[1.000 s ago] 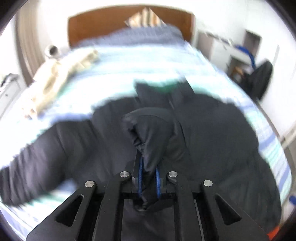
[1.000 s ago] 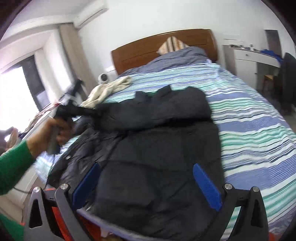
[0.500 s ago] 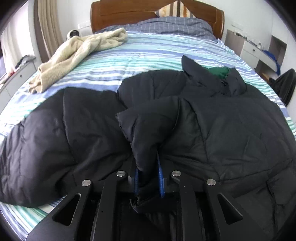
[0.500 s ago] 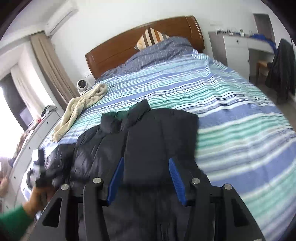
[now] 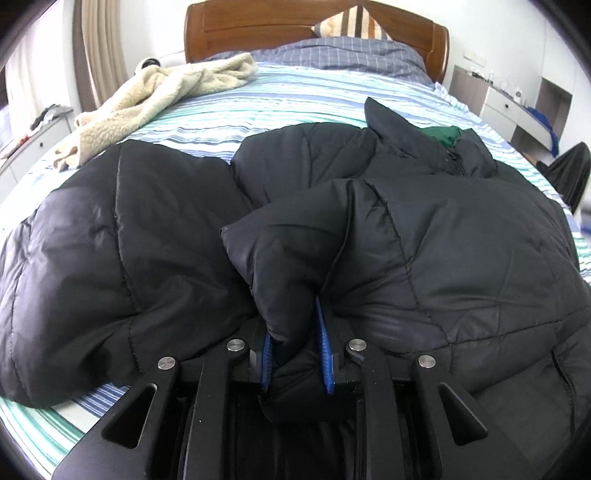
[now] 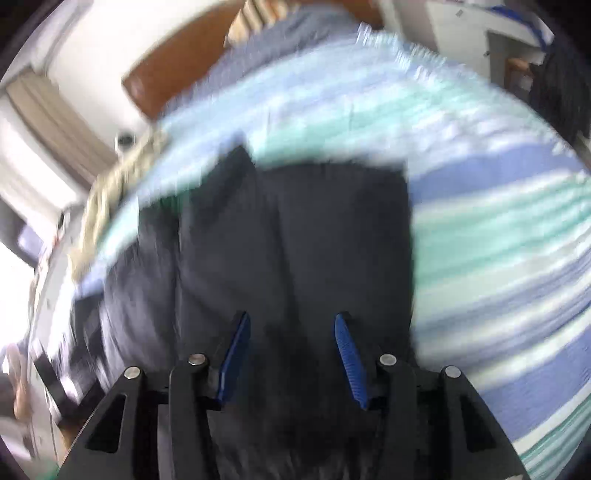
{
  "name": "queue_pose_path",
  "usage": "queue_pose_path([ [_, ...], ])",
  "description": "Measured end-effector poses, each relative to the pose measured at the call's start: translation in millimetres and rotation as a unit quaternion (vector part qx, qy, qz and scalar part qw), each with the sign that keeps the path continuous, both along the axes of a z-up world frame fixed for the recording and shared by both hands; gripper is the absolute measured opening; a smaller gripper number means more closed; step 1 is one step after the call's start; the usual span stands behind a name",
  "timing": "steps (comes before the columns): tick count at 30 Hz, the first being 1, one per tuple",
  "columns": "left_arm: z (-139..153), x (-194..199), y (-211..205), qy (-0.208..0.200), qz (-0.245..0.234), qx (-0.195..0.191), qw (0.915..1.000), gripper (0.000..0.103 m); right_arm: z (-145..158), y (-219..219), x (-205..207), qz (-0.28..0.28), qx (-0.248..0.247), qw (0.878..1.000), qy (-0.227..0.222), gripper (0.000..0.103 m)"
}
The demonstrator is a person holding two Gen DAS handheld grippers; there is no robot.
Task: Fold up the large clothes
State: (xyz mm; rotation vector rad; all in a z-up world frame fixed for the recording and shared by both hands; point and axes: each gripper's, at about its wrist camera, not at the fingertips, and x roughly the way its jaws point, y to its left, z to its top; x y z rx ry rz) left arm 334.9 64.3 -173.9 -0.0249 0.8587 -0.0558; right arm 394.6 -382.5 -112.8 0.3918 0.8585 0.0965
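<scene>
A large black puffer jacket (image 5: 424,240) lies spread on the striped bed (image 5: 295,99), with a green lining showing at its collar (image 5: 443,134). My left gripper (image 5: 295,343) is shut on a bunched fold of the jacket near its hem, low over the bed. In the blurred right wrist view the jacket (image 6: 295,240) fills the middle. My right gripper (image 6: 291,332) is open just above it, its blue pads (image 6: 347,354) apart with dark fabric between and below them.
A cream fleece blanket (image 5: 155,99) lies at the bed's far left. A wooden headboard (image 5: 288,26) and pillows are at the back. A white dresser (image 5: 509,103) and a dark chair (image 5: 569,177) stand to the right of the bed.
My left gripper has kept its hold on the jacket fold and drawn it nearer. My right gripper has swung down fast toward the jacket, its view now blurred, its pads still apart.
</scene>
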Motion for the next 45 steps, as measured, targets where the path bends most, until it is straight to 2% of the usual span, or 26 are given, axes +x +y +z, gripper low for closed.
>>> queue_pose_path([
  [2,0.3,-1.4,-0.9,0.0,0.001,0.004,1.0,0.021,5.6,-4.0,18.8,-0.006,0.012,1.0,-0.021,0.049],
  [4,0.1,-1.7,-1.5,0.0,0.001,0.007,1.0,0.021,-11.0,-9.1,40.2,-0.022,0.02,1.0,-0.009,0.049],
  [7,-0.6,-2.0,-3.1,-0.001,0.001,0.011,0.9999,0.021,-76.9,-11.2,54.1,-0.035,0.015,0.997,0.072,0.043],
  [9,-1.6,-2.2,-3.2,-0.001,0.001,0.012,0.9999,0.021,-75.6,-10.9,43.9,-0.039,0.009,0.998,0.046,0.043],
  [12,-2.9,-1.6,-2.3,0.0,0.002,0.01,0.9999,0.021,-56.6,-5.4,29.1,-0.022,-0.02,0.998,0.056,0.045],
  [15,-2.7,-1.4,-2.2,-0.001,0.003,0.01,0.9999,0.021,-25.1,-0.4,-11.7,0.023,-0.007,0.999,0.038,0.047],
  [19,-2.4,-1.5,-3.0,-0.001,0.003,0.014,0.9999,0.021,-4.2,0.3,-113.3,0.077,0.033,0.997,0.001,0.053],
  [22,-1.9,-1.9,-4.2,0.0,0.004,0.019,0.9998,0.022,-2.9,2.8,-189.3,0.074,0.017,0.997,-0.024,0.058],
  [24,-1.1,-1.4,-4.3,0.003,0.004,0.02,0.9998,0.022,-7.2,6.2,-232.6,0.051,0.014,0.998,-0.029,0.061],
  [26,1.8,-1.4,-4.5,0.008,0.006,0.024,0.9997,0.025,-13.0,14.1,-255.1,0.034,0.028,0.999,-0.021,0.061],
  [27,5.0,-2.4,-4.8,0.015,0.009,0.031,0.9994,0.03,-15.2,17.7,-266.3,0.028,0.032,0.999,-0.019,0.061],
  [29,13.1,-10.6,-5.2,0.032,0.022,0.049,0.9981,0.047,-17.8,26.1,-279.5,0.022,0.028,0.999,-0.027,0.061],
  [31,21.9,-28.6,-3.1,0.043,0.03,0.047,0.9975,0.074,-14.4,38.8,-291.7,0.032,0.008,0.999,-0.04,0.061],
  [34,39.8,-74.1,4.8,0.044,0.004,0.017,0.9989,0.09,-5.5,53.4,-295.4,0.055,-0.018,0.997,-0.05,0.061],
  [36,48.2,-103.8,12.9,0.042,-0.016,-0.002,0.999,0.091,0.2,64.7,-301.5,0.071,-0.036,0.995,-0.059,0.061],
  [39,54.5,-137.4,31.4,0.037,-0.015,-0.001,0.9992,0.092,6.2,76.1,-308.7,0.081,-0.043,0.994,-0.065,0.061],
  [42,56.5,-156.3,62.2,0.037,0.009,-0.01,0.9992,0.092,9.0,88.5,-314.5,0.09,-0.043,0.993,-0.071,0.061],
  [45,53.2,-157.7,99.2,0.038,0.049,-0.012,0.998,0.093,9.3,100.9,-321.2,0.104,-0.046,0.991,-0.074,0.061],
])
